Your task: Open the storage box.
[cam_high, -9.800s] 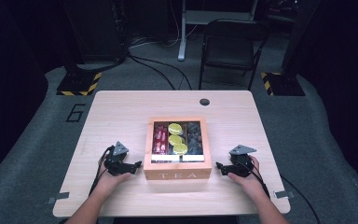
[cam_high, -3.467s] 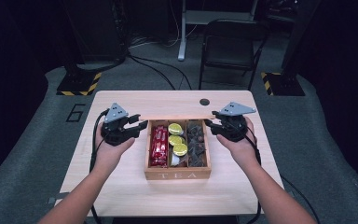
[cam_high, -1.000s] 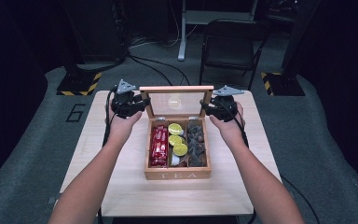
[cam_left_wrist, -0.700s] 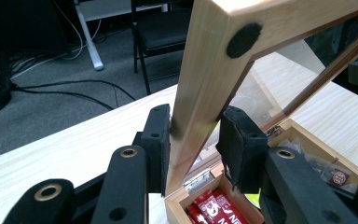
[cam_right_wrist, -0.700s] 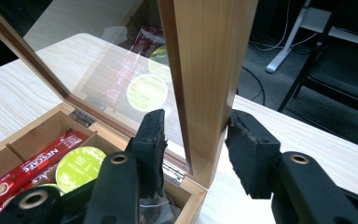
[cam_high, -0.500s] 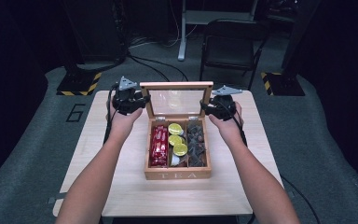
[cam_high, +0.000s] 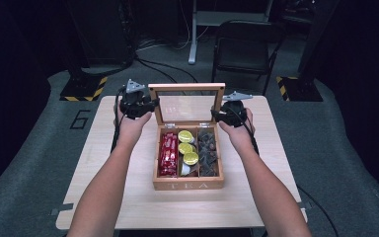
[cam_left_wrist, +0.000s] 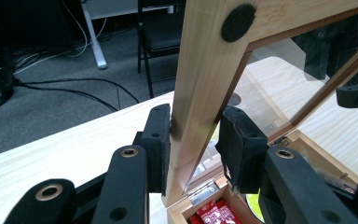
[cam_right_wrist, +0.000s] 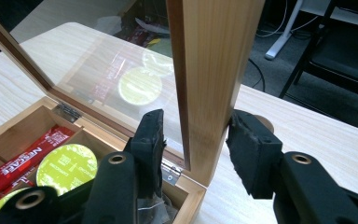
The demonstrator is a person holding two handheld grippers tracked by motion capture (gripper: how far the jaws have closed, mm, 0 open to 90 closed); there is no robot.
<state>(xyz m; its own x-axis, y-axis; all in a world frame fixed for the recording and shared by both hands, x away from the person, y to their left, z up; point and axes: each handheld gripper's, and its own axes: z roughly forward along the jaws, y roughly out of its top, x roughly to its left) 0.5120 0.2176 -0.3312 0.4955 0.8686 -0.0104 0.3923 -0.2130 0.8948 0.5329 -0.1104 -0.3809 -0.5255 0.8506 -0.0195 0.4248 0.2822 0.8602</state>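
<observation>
1. A wooden tea box (cam_high: 188, 183) sits at the middle of a pale wooden table (cam_high: 113, 197), the word TEA on its front wall, its glass-paned lid (cam_high: 187, 104) standing upright at the back edge.
2. The left tool (cam_high: 148, 105), seen from the high view, is at the lid's left frame post; in the left gripper view that post stands between its two black jaws, the left pad pressed against the wood and the right pad just beside it, so the jaws stand narrow around the frame.
3. The right tool (cam_high: 218, 115) is at the lid's right frame post; in the right gripper view its jaws bracket the wooden post, the right pad against the wood and the left pad close by the glass side, again narrow.
4. Inside the box, red packets (cam_high: 169, 154) fill the left compartment, round yellow-green pods (cam_high: 187, 147) the middle one, and dark pieces (cam_high: 208, 150) the right one.
5. Small metal hinges (cam_right_wrist: 63, 111) join the lid to the box's rear wall.
6. A black folding chair (cam_high: 244, 47) stands on the grey floor beyond the table.
</observation>
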